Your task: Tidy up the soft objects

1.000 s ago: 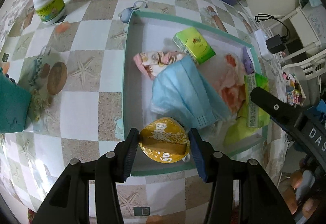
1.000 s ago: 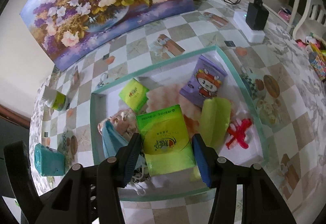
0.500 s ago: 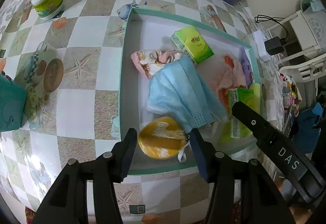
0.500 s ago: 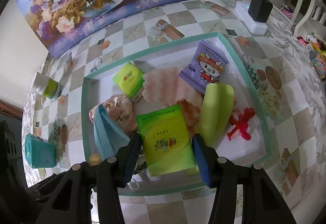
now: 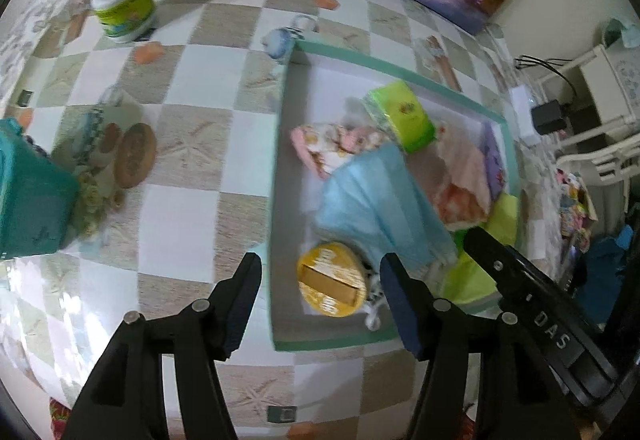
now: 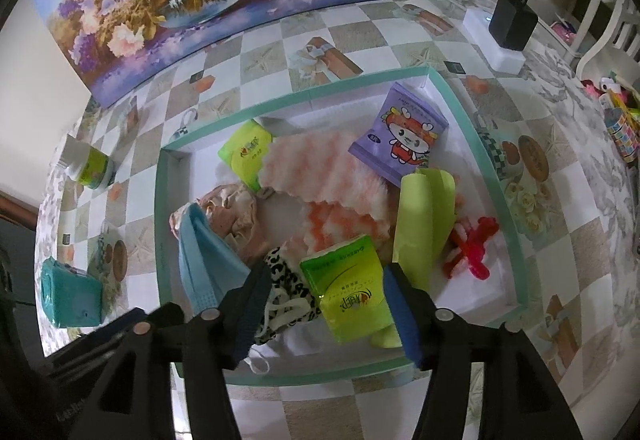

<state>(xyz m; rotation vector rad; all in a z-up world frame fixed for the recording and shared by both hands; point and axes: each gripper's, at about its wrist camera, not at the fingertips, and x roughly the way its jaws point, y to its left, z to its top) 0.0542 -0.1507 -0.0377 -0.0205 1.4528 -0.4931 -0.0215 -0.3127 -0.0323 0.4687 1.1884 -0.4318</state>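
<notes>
Left gripper (image 5: 320,286) jaws apart, just been opening; yellow round pouch (image 5: 331,279) lies free between them at the tray's (image 5: 280,176) near edge. Right gripper (image 6: 326,292) jaws likewise apart, just opening, green tissue pack (image 6: 347,286) loose between them. Beyond: blue mask (image 6: 200,252), purple packet (image 6: 400,134) at far corner.

I read "DAS" in white on my right gripper (image 5: 472,236), seen from the left wrist; the tissue packs' print is too small to read.
</notes>
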